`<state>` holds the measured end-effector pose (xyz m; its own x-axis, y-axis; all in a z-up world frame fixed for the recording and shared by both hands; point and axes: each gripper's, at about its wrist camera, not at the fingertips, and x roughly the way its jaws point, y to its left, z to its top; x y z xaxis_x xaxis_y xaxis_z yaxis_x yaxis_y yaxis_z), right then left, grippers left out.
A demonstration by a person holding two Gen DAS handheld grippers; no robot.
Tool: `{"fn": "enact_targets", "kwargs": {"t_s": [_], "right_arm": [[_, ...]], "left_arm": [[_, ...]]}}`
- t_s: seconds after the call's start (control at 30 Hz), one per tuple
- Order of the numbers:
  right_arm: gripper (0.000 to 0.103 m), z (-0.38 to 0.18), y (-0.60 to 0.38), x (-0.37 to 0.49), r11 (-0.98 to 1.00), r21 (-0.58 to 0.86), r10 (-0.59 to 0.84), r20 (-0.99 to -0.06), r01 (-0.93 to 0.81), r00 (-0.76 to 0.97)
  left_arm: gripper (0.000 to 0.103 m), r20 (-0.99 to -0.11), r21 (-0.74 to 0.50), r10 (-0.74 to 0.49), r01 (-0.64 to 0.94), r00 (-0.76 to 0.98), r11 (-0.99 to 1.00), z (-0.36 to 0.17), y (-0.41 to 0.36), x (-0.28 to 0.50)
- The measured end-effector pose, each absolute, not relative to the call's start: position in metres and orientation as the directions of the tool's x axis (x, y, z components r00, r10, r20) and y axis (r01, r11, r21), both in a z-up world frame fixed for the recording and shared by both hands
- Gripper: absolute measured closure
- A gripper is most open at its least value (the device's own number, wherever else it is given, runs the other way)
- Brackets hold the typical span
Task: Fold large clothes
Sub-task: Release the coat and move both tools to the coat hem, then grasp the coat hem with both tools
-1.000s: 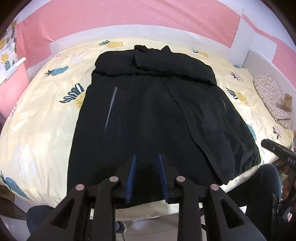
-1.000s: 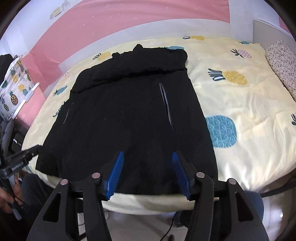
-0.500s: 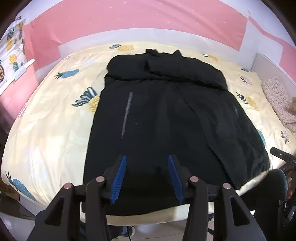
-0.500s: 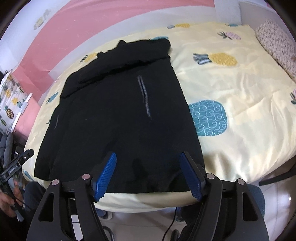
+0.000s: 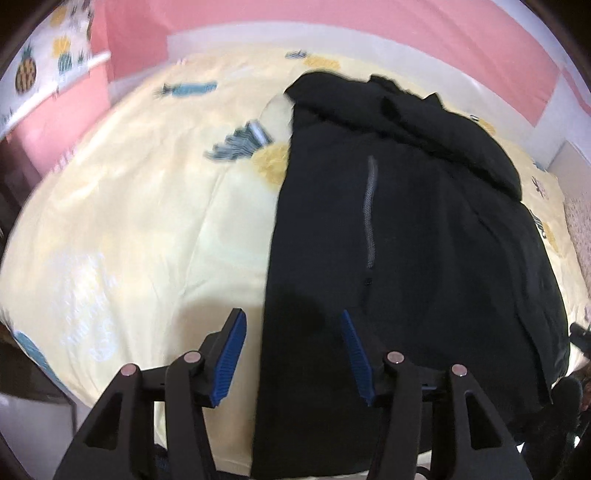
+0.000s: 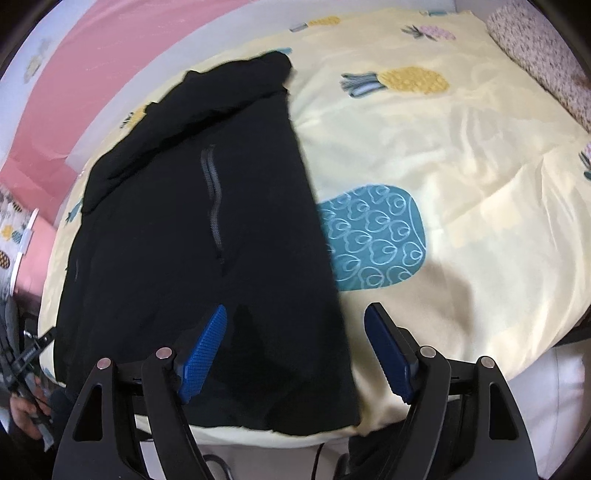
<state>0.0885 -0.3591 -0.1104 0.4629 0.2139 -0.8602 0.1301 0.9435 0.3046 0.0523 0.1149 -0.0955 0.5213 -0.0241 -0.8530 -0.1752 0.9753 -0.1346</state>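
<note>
A large black jacket [image 5: 424,236] lies flat on the bed, collar at the far end, sleeves folded in, grey pocket zips showing. My left gripper [image 5: 291,332] is open and empty, hovering over the jacket's near left hem edge, one finger over the sheet and one over the cloth. In the right wrist view the jacket [image 6: 192,229] fills the left half. My right gripper [image 6: 295,328] is open and empty, straddling the jacket's near right hem edge.
The bed has a pale yellow pineapple-print sheet [image 5: 122,229], also in the right wrist view [image 6: 461,147]. A speckled pillow [image 6: 539,51] lies at the far right. Pink wall [image 5: 332,22] stands behind. The bed's front edge is just below both grippers.
Both grippers opened wider and moved outward and closer to the bed: the left to the jacket's left edge, the right to its right edge.
</note>
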Motion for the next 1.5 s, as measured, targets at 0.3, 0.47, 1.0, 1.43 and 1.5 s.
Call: {"fn": "enact_targets", "kwargs": {"t_s": [0.3,0.47,1.0,1.43,1.5], "right_arm": [[0.026,-0.138,-0.373,0.102,0.912,0.377,0.298,-0.88,0.162,0.37],[0.026,-0.139,-0.36,0.093,0.891,0.447,0.405,-0.862,0.083,0.305],[0.057,-0.142,-0.36,0.085,0.901,0.427,0.389,-0.877,0.084,0.282],[0.077,-0.09,-0.391,0.066,0.829,0.558,0.494,-0.764,0.04,0.415],[0.078,-0.084,-0.398,0.066,0.819,0.573,0.506,-0.749,0.034,0.429]], "left_arm": [[0.041,-0.857,-0.274,-0.152,-0.184,0.493,0.944,-0.118,0.127,0.056],[0.04,-0.858,-0.305,-0.224,-0.107,0.462,0.946,-0.119,0.11,0.049],[0.048,-0.877,-0.208,-0.164,-0.05,0.451,0.977,-0.127,0.093,0.043],[0.086,-0.777,-0.366,-0.245,-0.1,0.579,0.925,-0.054,0.126,0.028],[0.086,-0.751,-0.404,-0.265,-0.105,0.604,0.909,-0.043,0.134,0.025]]}}
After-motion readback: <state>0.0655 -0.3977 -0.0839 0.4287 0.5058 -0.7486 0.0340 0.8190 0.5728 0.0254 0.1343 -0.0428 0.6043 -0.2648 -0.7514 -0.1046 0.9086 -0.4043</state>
